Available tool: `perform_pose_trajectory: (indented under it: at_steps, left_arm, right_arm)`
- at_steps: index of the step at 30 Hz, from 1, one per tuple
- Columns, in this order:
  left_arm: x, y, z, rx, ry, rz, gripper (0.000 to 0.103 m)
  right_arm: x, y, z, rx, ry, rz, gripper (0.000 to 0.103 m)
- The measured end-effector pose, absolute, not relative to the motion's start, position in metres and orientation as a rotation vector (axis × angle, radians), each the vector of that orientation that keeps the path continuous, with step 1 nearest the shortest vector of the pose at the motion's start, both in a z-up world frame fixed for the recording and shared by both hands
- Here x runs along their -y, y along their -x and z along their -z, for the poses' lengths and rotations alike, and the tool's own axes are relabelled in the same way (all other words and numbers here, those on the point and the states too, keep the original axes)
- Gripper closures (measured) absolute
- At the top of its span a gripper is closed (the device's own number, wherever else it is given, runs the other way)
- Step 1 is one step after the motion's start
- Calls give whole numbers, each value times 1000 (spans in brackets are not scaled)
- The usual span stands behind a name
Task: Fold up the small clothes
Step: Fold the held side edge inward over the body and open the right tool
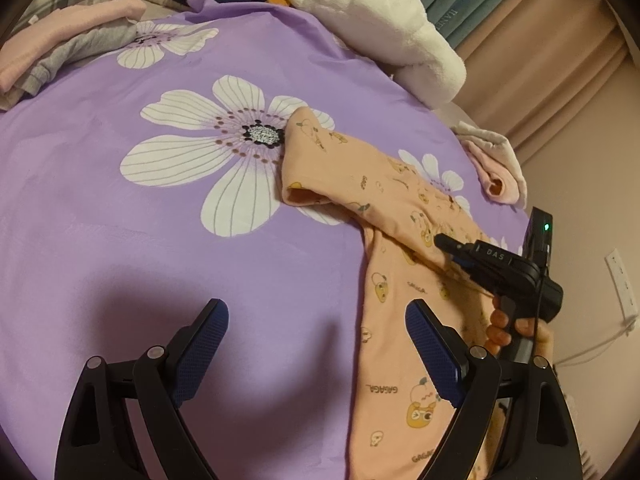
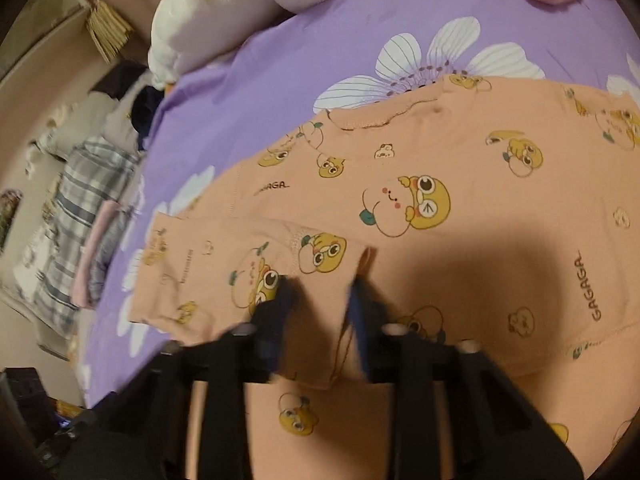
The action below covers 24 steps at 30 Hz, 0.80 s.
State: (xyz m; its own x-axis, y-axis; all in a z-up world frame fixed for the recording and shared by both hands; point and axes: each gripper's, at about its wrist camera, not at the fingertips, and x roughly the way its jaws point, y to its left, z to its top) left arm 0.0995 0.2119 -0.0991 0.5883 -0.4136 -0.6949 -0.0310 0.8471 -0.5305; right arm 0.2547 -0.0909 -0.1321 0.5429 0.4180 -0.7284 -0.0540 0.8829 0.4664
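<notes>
Peach top [image 2: 472, 184] with cartoon prints lies on the purple flowered bedspread [image 1: 120, 216], one sleeve [image 1: 320, 164] reaching out toward a big white flower. Right gripper [image 2: 320, 284] has its jaws narrowed around a raised fold of the fabric at the sleeve, though motion blur softens the contact. Left gripper [image 1: 316, 332] hovers above bare bedspread just beside the garment's edge, jaws spread wide and holding nothing. Folded pink and grey clothes [image 1: 60, 52] sit stacked near the far corner.
</notes>
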Motion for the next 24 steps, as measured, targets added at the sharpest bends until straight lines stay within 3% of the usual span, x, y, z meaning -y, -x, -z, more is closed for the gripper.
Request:
perform_pose_trajectory:
  at_steps: [6, 14, 24]
  left_arm:
    - [-214, -99, 101, -935, 533, 227, 13]
    - [-213, -100, 102, -942, 528, 222, 13]
    - [-194, -113, 94, -947, 473, 249, 13]
  right_arm:
    - [86, -253, 113, -899, -345, -286, 96]
    - [134, -241, 39, -685, -393, -272, 96]
    - [186, -242, 63, -738, -446, -123, 96]
